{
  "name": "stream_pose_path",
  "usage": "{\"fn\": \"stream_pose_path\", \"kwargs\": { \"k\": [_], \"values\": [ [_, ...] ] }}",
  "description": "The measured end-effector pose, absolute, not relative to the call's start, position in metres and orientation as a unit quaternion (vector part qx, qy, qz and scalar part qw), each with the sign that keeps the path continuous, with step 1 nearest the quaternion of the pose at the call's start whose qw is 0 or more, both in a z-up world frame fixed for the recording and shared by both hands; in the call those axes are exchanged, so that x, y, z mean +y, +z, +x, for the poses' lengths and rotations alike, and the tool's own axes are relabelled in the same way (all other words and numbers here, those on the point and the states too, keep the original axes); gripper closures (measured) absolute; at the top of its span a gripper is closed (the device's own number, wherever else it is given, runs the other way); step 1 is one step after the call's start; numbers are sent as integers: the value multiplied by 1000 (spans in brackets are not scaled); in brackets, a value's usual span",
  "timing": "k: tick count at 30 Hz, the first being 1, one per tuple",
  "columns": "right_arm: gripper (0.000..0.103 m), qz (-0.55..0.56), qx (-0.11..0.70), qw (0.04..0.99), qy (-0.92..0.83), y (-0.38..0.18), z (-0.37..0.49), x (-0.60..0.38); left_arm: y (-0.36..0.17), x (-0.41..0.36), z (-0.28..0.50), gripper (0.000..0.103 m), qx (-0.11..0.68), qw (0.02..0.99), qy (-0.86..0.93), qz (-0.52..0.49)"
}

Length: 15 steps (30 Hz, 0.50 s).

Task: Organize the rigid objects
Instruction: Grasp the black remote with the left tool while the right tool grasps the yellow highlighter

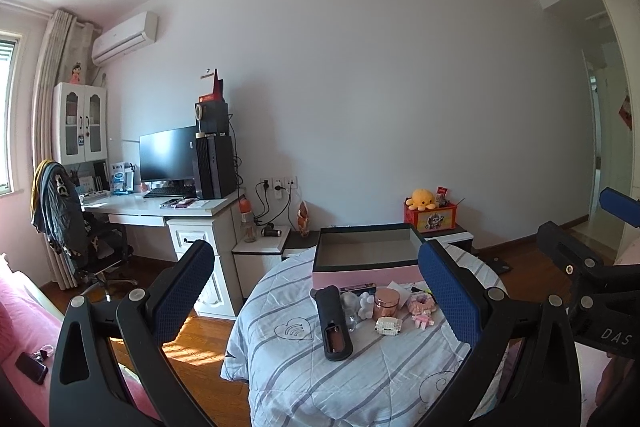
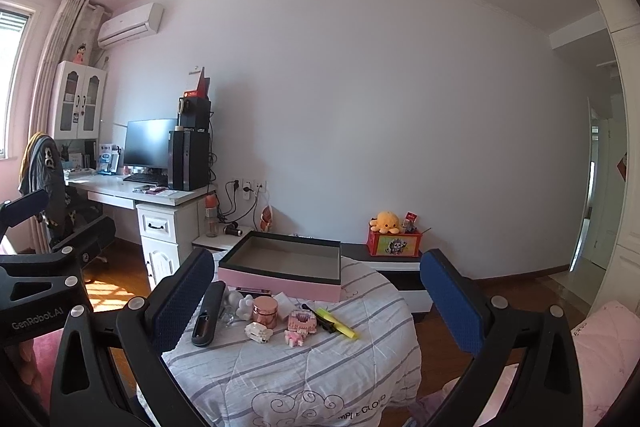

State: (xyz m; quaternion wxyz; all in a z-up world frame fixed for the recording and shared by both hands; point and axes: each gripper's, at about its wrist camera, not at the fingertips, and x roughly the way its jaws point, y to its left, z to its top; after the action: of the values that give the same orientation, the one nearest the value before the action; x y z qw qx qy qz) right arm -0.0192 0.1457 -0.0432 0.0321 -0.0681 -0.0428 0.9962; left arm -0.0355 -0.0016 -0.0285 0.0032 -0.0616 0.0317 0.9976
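Left gripper (image 1: 316, 287): nearest the lens, blue-padded fingers (image 1: 182, 291) spread wide, nothing between them, held above the quilt's near edge.
Right gripper (image 2: 316, 295): likewise spread wide and holding nothing; its body shows at the right rim of the left wrist view.
Landmark: pink box (image 1: 362, 259) (image 2: 282, 269), open-topped with a dark rim and a grey interior that looks bare, sitting at the far side of the striped quilt (image 1: 320, 379) (image 2: 280, 375).
Black remote (image 1: 332, 323) (image 2: 208, 313): in front of the box's left end, lying lengthwise toward the camera, leftmost of the items.
Clear glass piece (image 1: 349, 301): just right of the remote, details hard to make out.
White knobbly figure (image 1: 365, 303) (image 2: 245, 307): in front of the box, beside the glass piece.
Rose-gold jar (image 1: 386, 303) (image 2: 265, 311): upright, in front of the box's middle.
White brick model (image 1: 388, 326) (image 2: 258, 331): nearer the camera than the jar.
Pink brick model (image 1: 421, 305) (image 2: 302, 321): right of the jar, with small pink brick pieces (image 1: 423, 321) (image 2: 294, 338) in front of it.
Yellow highlighter (image 2: 336, 323): rightmost, lying diagonally in front of the box's right end.
Yellow plush octopus (image 1: 423, 198) (image 2: 386, 221): beyond the box, atop a red crate (image 1: 430, 219).
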Motion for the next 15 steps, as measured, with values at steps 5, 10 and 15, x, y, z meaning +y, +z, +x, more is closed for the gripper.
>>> {"fn": "stream_pose_path", "kwargs": {
  "k": [5,10,15],
  "values": [
    [0,-79,-47,28,995,-56,-46,150,-49,-10,-67,0,29,6,996,-82],
    [0,-153,-39,18,987,-95,-101,160,-94,-33,-123,0,10,5,986,-165],
    [0,-231,-29,-1,972,-140,-157,167,-139,-57,-179,0,-28,3,967,-253]
  ]
}}
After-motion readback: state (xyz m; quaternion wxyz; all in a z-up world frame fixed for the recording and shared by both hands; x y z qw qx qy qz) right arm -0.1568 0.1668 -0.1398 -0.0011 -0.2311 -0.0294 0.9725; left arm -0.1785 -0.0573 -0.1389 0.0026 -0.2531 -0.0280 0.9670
